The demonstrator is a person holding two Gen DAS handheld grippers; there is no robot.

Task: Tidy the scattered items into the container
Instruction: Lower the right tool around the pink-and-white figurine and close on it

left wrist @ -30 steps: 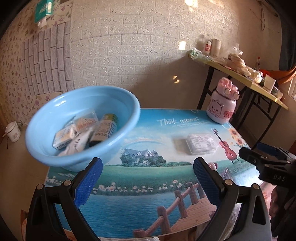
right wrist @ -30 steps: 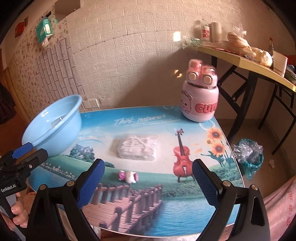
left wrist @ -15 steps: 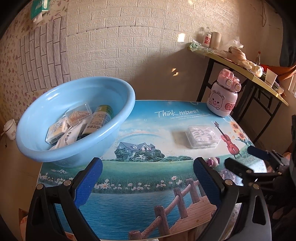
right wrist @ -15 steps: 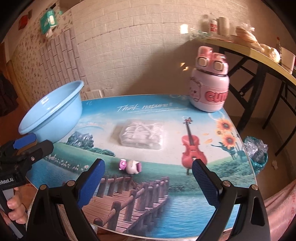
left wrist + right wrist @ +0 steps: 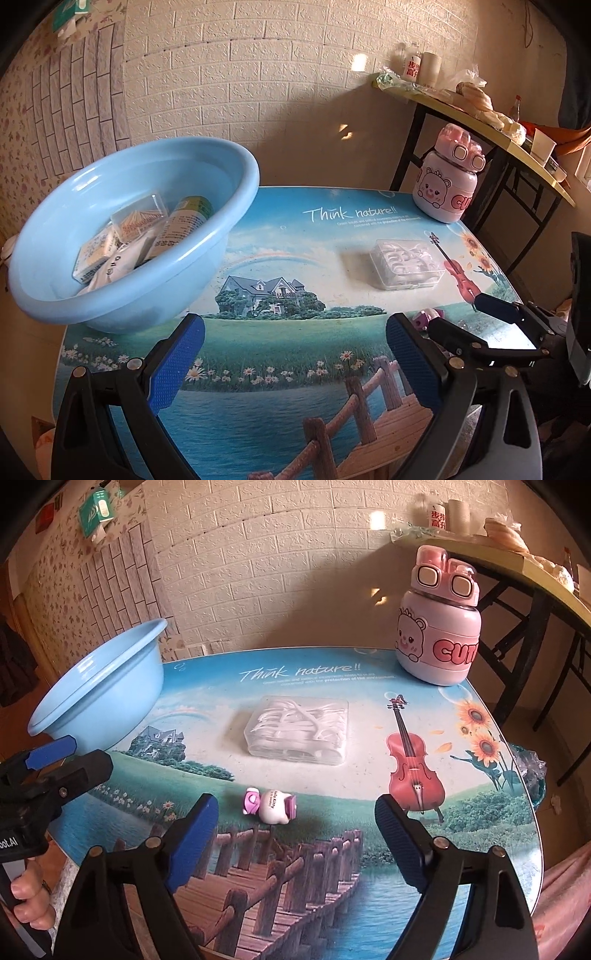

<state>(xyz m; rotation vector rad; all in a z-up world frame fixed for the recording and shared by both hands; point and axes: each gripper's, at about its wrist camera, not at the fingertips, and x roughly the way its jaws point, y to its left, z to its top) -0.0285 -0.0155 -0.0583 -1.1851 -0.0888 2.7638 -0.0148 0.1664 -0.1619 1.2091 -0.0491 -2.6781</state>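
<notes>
The small pink-and-white toy [image 5: 269,805] lay near the front edge of the table [image 5: 369,904], clear of the floss box [image 5: 299,729]. The right gripper [image 5: 295,821] was held apart around nothing, its jaws having just been narrowing. A low, centred approach was judged best, with the blue basin [image 5: 107,686] reserved at the left edge.

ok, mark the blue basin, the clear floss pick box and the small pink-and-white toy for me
blue basin [image 5: 236,192]: left wrist view, on its near rim.
clear floss pick box [image 5: 299,731]: right wrist view, middle of the lid.
small pink-and-white toy [image 5: 271,805]: right wrist view, on its white body.
</notes>
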